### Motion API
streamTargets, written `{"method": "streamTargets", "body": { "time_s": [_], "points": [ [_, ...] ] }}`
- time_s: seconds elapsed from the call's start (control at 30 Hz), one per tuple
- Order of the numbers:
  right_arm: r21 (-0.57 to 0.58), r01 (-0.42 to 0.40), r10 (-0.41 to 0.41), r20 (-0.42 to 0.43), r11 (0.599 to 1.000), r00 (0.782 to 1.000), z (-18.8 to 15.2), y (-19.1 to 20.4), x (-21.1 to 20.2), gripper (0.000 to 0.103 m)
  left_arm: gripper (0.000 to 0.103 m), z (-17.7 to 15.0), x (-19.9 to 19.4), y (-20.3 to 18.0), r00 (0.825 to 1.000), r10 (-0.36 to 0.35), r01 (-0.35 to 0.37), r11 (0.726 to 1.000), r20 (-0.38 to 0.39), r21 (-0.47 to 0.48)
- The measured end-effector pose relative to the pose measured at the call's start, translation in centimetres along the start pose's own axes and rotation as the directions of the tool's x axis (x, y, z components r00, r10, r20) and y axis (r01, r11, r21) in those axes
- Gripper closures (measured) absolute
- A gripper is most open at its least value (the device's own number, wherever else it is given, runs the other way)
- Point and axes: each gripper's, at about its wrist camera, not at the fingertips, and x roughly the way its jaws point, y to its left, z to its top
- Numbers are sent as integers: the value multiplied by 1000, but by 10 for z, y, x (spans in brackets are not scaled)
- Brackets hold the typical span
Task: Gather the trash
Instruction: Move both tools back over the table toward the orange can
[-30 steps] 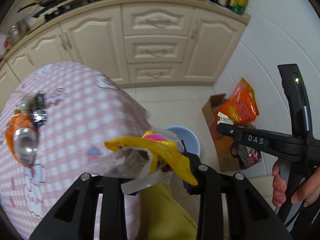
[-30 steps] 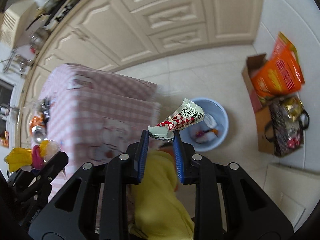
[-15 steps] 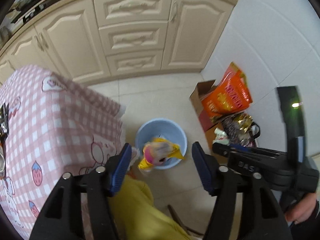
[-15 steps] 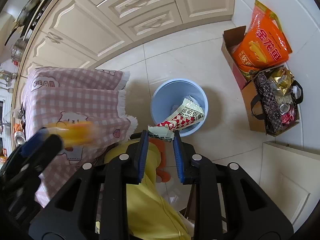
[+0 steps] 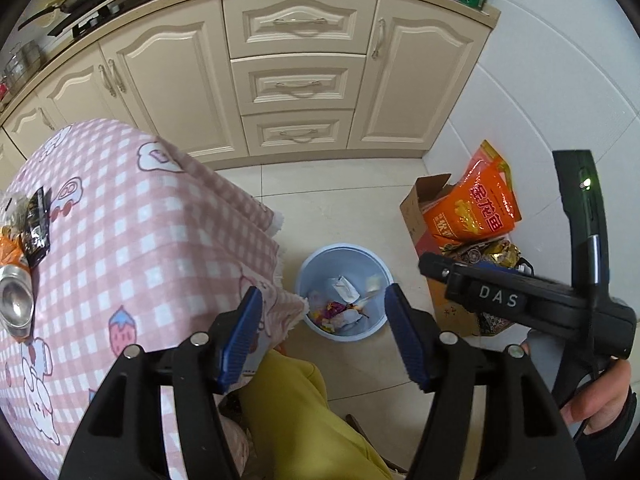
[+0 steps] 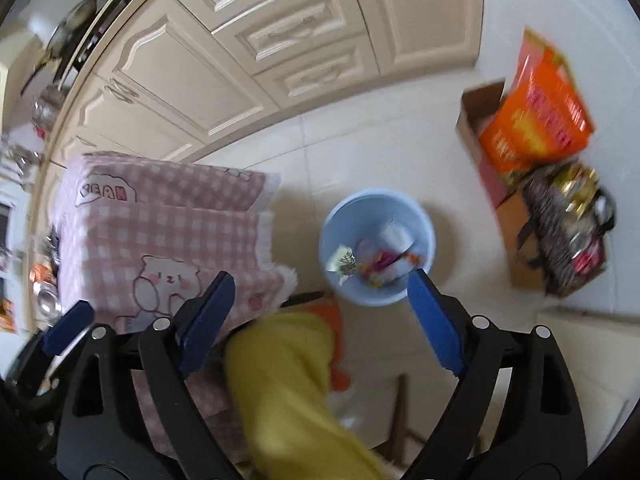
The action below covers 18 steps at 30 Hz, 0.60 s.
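Both tongs above round pale-blue plastic bin [image 5: 345,292] | left gripper [image 5: 322,342] gaped empty | right gripper [image 6: 321,322] just sprang wide, empty | wrappers [image 6: 374,264] lay binned; table litter [image 5: 24,232] remained.

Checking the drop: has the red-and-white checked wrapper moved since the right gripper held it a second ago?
Yes. The wrapper now lies inside the blue bin, no longer between the right gripper pads, whose jaws have just been opening, empty.

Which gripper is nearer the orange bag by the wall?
Right. The right gripper hangs on the bag's side of the left gripper, which is over the blue bin beside the table, farther from the orange bag. Both jaws have just been opening, with nothing between them.
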Motion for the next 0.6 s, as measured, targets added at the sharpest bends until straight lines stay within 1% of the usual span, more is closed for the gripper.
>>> {"method": "streamTargets", "body": {
  "time_s": [0.07, 0.23, 0.47, 0.6],
  "points": [
    [-20, 14, -14, -12, 1000, 1000, -2, 3, 0, 16, 40, -1, -1, 3, 1000, -1, 1, 1000, 1, -4],
    [-16, 35, -36, -42, 999, 998, -12, 3, 3, 16, 40, -5, -2, 5, 1000, -3, 3, 1000, 1, -6],
    [-26, 41, -42, -23, 999, 999, -22, 9, -13, 16, 40, -13, -12, 8, 1000, 0, 0, 1000, 11, -15],
    [-52, 32, -32, -5, 998, 999, -26, 21, -24, 16, 38, -19, -24, 15, 999, 25, -24, 999, 35, -24]
  ]
}}
